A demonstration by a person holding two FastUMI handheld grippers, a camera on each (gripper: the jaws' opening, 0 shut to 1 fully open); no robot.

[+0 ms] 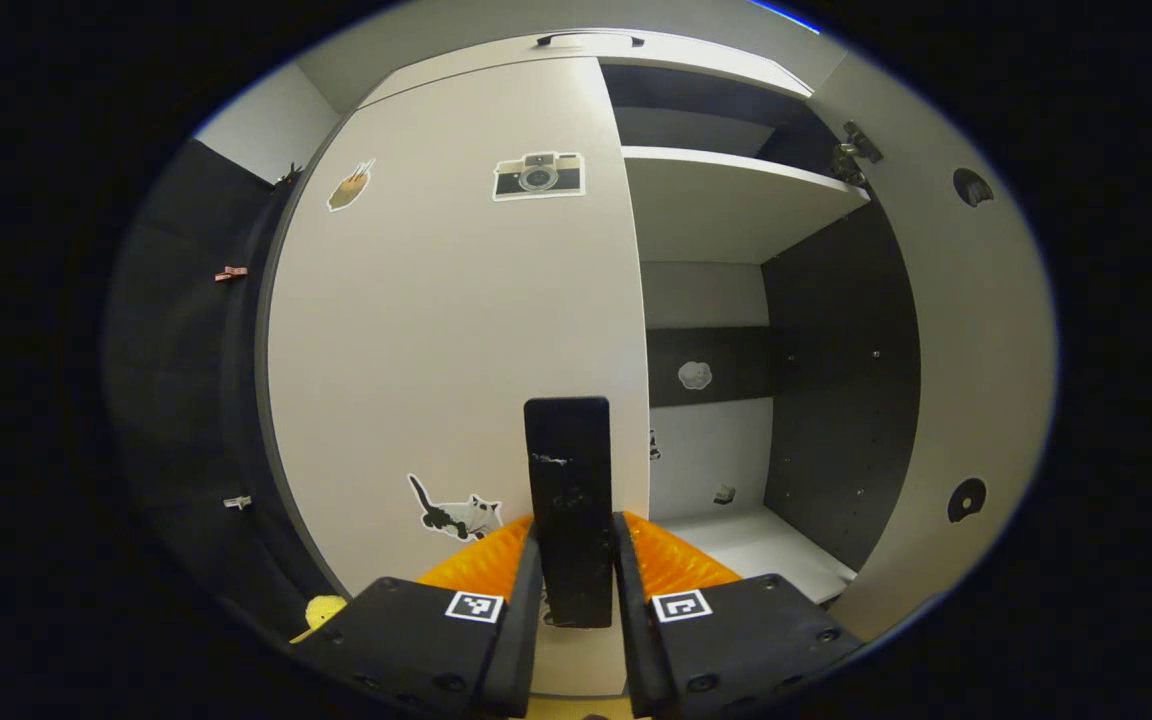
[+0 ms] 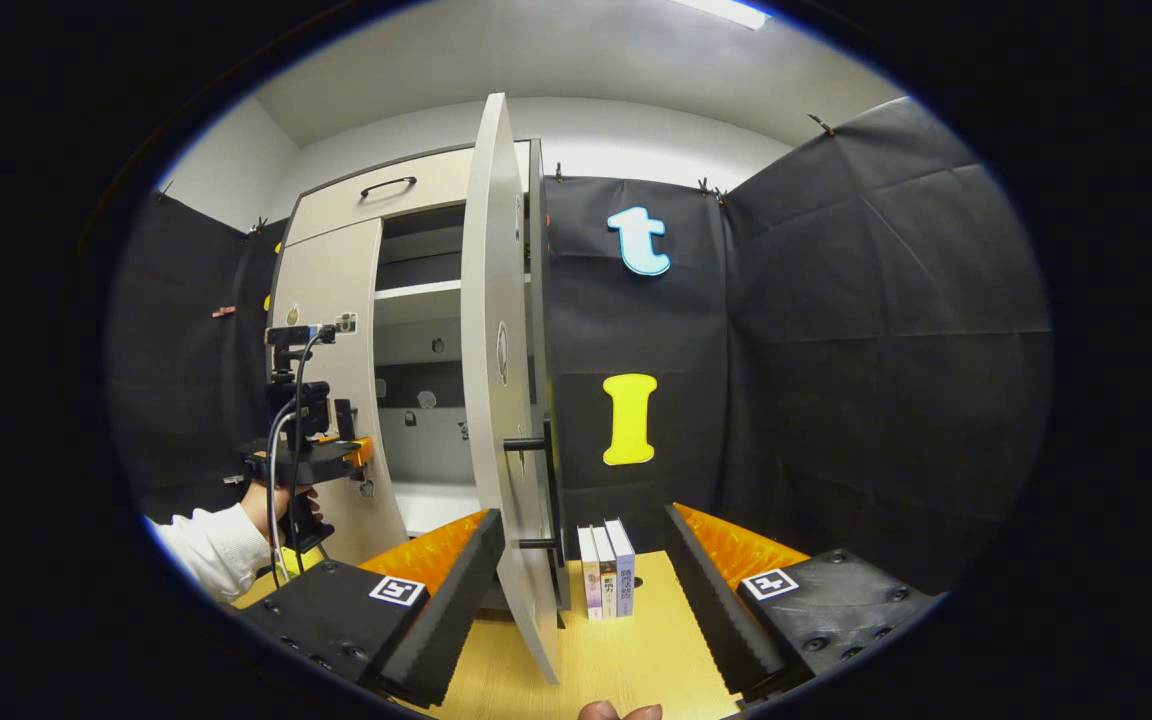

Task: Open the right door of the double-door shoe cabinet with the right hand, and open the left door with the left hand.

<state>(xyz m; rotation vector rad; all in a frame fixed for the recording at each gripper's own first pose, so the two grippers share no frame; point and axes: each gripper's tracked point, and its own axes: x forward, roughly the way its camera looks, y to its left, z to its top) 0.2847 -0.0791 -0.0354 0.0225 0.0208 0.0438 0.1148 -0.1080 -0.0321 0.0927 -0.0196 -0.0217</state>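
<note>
Left gripper view is taken up by the closed left door [image 1: 456, 330], a flat white rigid panel carrying a black upright bar handle [image 1: 567, 500] near its inner edge. The left claw [image 1: 576, 590] is closed on that handle, a finger pressed to each side. The panel is judged stiff, light on its hinges and smooth, so the handle is the sound place to grip. Beside it the white right door [image 2: 496, 400] stands swung open, edge-on between the fingers of the right claw [image 2: 576, 590], which is spread wide and touches nothing. Two doors are counted, one white shelf [image 1: 726, 200] inside, three upright books [image 2: 606, 570] on the pale wooden bench [image 2: 616, 650].
</note>
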